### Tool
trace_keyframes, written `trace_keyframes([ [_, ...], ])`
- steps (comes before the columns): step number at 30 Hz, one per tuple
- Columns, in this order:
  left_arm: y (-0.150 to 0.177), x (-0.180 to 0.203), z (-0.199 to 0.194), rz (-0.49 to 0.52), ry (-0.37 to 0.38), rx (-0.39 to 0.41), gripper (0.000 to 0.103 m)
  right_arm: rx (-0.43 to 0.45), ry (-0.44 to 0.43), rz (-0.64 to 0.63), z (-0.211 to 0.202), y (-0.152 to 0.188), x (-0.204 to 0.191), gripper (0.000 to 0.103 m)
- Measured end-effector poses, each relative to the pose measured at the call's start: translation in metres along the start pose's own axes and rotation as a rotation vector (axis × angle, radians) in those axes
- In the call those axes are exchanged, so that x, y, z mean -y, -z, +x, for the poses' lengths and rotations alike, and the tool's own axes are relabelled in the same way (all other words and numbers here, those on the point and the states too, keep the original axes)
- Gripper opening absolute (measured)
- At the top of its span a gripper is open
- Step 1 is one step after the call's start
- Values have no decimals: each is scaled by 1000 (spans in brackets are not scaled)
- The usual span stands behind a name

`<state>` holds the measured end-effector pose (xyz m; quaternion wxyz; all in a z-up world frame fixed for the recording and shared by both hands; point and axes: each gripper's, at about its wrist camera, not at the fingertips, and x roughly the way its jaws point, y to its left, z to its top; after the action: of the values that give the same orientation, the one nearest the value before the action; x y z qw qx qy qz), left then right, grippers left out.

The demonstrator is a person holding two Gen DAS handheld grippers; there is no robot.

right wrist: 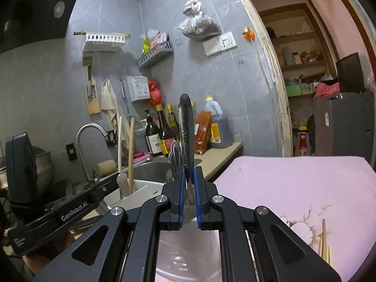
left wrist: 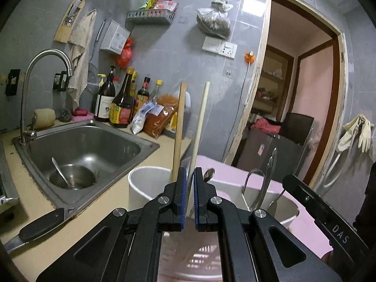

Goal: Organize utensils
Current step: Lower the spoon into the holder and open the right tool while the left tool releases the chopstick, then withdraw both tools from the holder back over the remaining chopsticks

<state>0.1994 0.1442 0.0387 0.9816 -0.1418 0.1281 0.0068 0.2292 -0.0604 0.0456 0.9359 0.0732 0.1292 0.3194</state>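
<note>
Kitchen counter corner with grey tiled walls, pretty cluttered. The left gripper (left wrist: 190,176) has its blue-padded jaws pinched nearly together on a pale, round wooden chopstick (left wrist: 199,122) that stands almost upright, leaning a bit; a second, slightly darker wooden stick (left wrist: 178,127) rises just beside it on the left, outside the jaws as far as I can tell. Both sticks sit in a white plastic utensil holder (left wrist: 145,181) with smooth curved walls and a divider. Its other compartment holds metal stuff: a shiny spoon bowl (left wrist: 208,174) peeks up behind the gripper, and further right there are thin steel handles (left wrist: 270,171) standing up. The right gripper (right wrist: 188,178) is clamped narrow too, on a flat metal utensil with a dark, glossy rounded handle (right wrist: 186,129) pointing straight up, held over the holder; a steel fork (right wrist: 175,155) stands just to its left, and I can't say whether it's in the grip. The holder rests on a smooth pink surface (right wrist: 305,188) with some brownish stains, and a few loose wooden chopsticks (right wrist: 324,242) lie near its right edge. Left of all this there's a brushed stainless sink (left wrist: 82,145) with a curved faucet (left wrist: 47,70) and a spoon (left wrist: 61,171) lying in a round steel bowl. A black-handled knife (left wrist: 42,225) lies on the beige counter.
</note>
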Motion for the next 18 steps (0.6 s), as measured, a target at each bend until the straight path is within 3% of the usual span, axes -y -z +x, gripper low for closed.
trace_keyframes([
  [6,-1,-1,-6,-11,4,-30,6,-28,5,16,-4,1,4,10],
  [9,-3,-1,-10,-15,1,-33,10,-26,5,22,-8,0,5,18],
  [14,-7,3,-21,-26,39,-19,31,-8,9,26,-20,-3,5,23],
  [18,-12,14,-31,-1,54,2,33,25,38,15,-35,-9,6,34],
])
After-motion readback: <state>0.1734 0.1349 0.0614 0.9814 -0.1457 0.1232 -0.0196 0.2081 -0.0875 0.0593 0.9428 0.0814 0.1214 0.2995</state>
